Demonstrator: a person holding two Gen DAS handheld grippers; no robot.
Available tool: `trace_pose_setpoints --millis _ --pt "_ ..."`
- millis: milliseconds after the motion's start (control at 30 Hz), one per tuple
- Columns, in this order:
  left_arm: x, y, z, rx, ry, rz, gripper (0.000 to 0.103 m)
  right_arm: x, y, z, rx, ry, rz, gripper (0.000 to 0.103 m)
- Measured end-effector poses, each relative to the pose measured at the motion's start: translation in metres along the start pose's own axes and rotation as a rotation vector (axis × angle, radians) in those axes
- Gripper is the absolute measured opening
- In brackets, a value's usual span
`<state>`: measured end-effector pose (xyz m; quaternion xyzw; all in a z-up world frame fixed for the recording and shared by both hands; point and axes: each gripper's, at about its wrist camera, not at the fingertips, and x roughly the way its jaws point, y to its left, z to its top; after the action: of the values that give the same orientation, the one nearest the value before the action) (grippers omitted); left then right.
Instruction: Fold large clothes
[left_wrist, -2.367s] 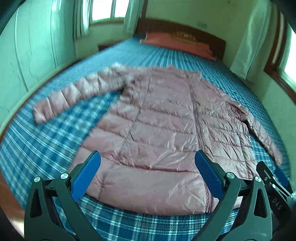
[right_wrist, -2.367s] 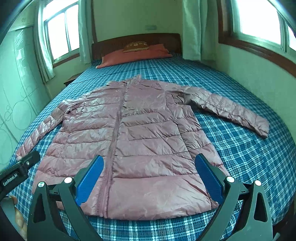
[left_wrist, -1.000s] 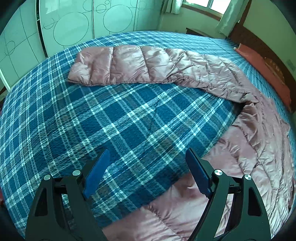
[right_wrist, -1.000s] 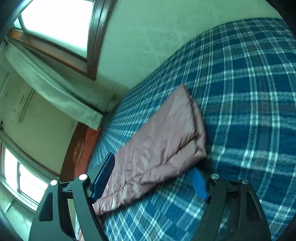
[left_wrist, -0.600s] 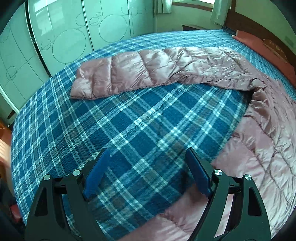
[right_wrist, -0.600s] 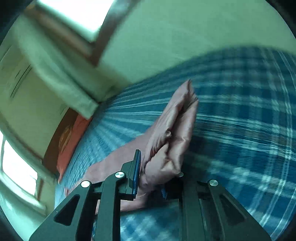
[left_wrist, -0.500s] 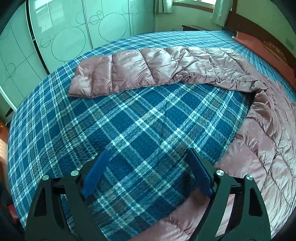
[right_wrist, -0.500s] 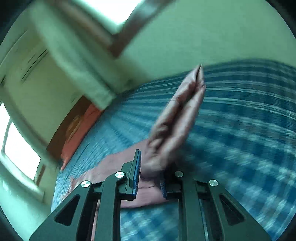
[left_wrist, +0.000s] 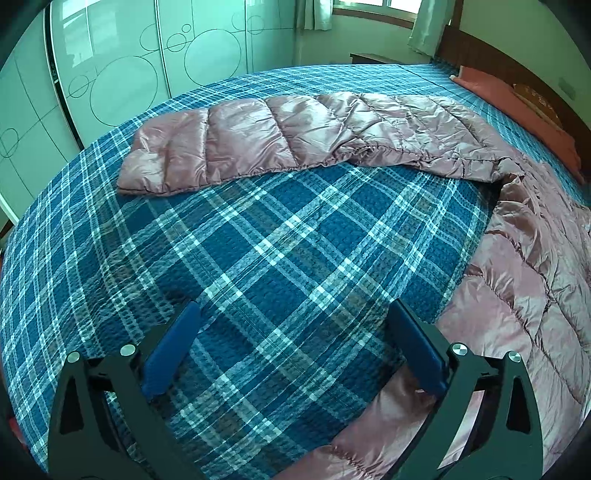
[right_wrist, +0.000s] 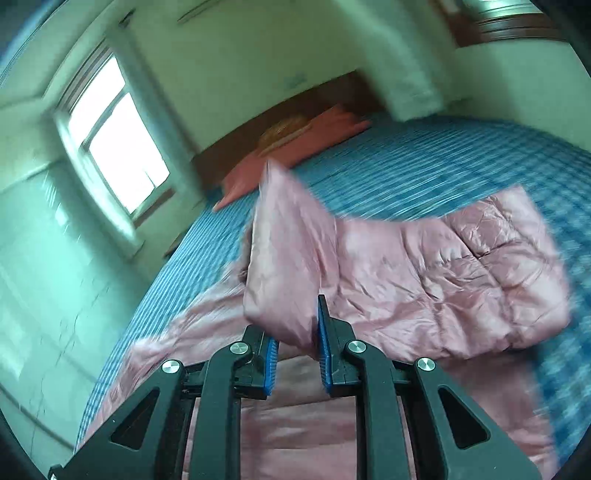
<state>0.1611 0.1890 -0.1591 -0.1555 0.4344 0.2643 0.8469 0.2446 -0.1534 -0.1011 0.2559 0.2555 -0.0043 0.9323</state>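
A pink quilted puffer jacket (left_wrist: 528, 266) lies on the blue plaid bed (left_wrist: 258, 236). Its left sleeve (left_wrist: 295, 136) stretches flat across the bed, cuff at the left. My left gripper (left_wrist: 295, 350) is open and empty, low over bare bedspread beside the jacket's hem. In the right wrist view my right gripper (right_wrist: 295, 350) is shut on the cuff of the other sleeve (right_wrist: 288, 258), lifted and carried over the jacket body (right_wrist: 443, 288). That view is blurred by motion.
A green wardrobe (left_wrist: 110, 74) with circle patterns stands beyond the bed's left side. A red pillow (left_wrist: 517, 103) and wooden headboard lie at the far end, also in the right wrist view (right_wrist: 295, 147). Windows and curtains line the walls.
My right gripper closed on the right sleeve's cuff, lifted it and swung it over the jacket body. My left gripper stayed open and drifted little above the bedspread.
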Motion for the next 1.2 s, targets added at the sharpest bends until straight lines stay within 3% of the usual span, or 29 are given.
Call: trace_pose_setpoints --millis 200,600,633,733,900,1000,1100,1200 --pt "0.003 0.0 -0.004 -0.003 -0.009 -0.005 0.101 0.049 0.055 -0.031 -0.09 0.128 0.055 0.019" --pt "0.001 0.0 -0.002 -0.004 -0.007 -0.006 0.101 0.107 0.099 -0.103 -0.225 0.387 0.107 0.021" --pt "0.002 0.0 -0.002 -0.004 -0.007 -0.006 0.101 0.11 0.101 -0.107 -0.24 0.403 0.105 0.024" --pt "0.002 0.001 -0.003 -0.004 -0.007 -0.005 0.101 0.102 0.105 -0.109 -0.266 0.422 0.159 0.064" --pt "0.002 0.0 -0.003 -0.003 -0.007 -0.003 0.101 0.051 0.091 -0.087 -0.258 0.329 0.225 0.066" --pt "0.002 0.0 -0.003 -0.003 -0.007 -0.003 0.101 0.025 0.053 -0.056 -0.242 0.234 0.135 0.066" --pt "0.002 0.0 -0.003 -0.002 -0.007 -0.001 0.101 0.016 -0.01 -0.017 -0.203 0.158 -0.089 0.065" --pt "0.002 -0.001 -0.003 -0.002 -0.007 -0.002 0.101 0.025 -0.063 -0.006 -0.184 0.149 -0.297 0.061"
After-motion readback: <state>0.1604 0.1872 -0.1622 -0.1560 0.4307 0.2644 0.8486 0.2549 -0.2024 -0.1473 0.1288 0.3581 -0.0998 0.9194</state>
